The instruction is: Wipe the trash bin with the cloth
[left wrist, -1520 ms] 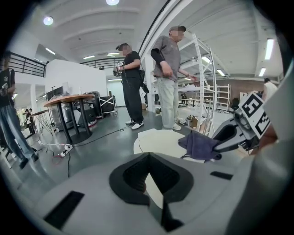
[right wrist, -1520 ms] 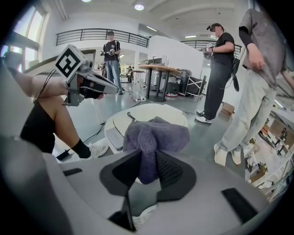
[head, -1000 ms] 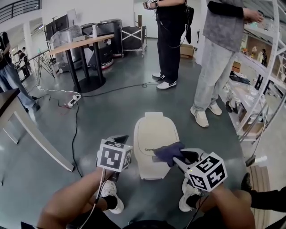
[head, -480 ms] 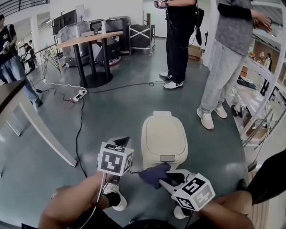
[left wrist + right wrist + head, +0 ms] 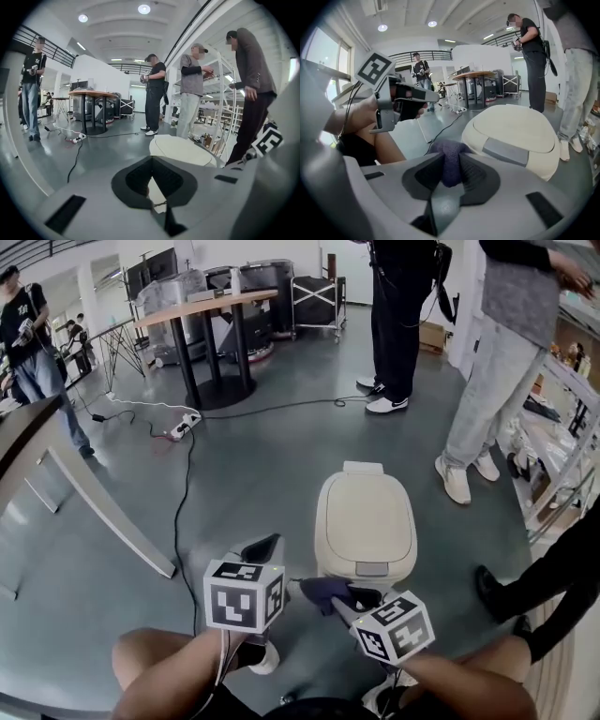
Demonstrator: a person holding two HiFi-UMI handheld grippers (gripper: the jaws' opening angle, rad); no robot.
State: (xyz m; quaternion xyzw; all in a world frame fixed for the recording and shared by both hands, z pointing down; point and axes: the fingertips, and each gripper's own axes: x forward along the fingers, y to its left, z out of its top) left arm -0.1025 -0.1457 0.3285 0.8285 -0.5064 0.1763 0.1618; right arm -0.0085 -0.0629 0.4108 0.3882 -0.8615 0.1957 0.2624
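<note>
A cream trash bin [image 5: 366, 521] with its lid down stands on the grey floor just ahead of me; it also shows in the left gripper view [image 5: 180, 150] and the right gripper view [image 5: 520, 136]. My right gripper [image 5: 339, 596] is shut on a purple cloth [image 5: 323, 590], held off the bin's near left corner, beside the grey pedal tab. Between the right gripper's [image 5: 450, 165] dark pads the cloth [image 5: 447, 150] bulges out. My left gripper [image 5: 265, 547] hovers left of the bin, its jaws [image 5: 151, 161] closed tip to tip with nothing between them.
Two people stand beyond the bin, one in black trousers [image 5: 398, 324], one in grey [image 5: 487, 399]. Another person's dark legs [image 5: 534, 587] are close at the right. A cable and power strip [image 5: 183, 427], a round table [image 5: 211, 306], a sloping table leg [image 5: 103, 512] and shelving [image 5: 562, 427] surround the spot.
The right gripper has drawn the cloth off the front of the bin lid and down toward me, to the bin's near left corner. The left gripper stayed shut beside the bin.
</note>
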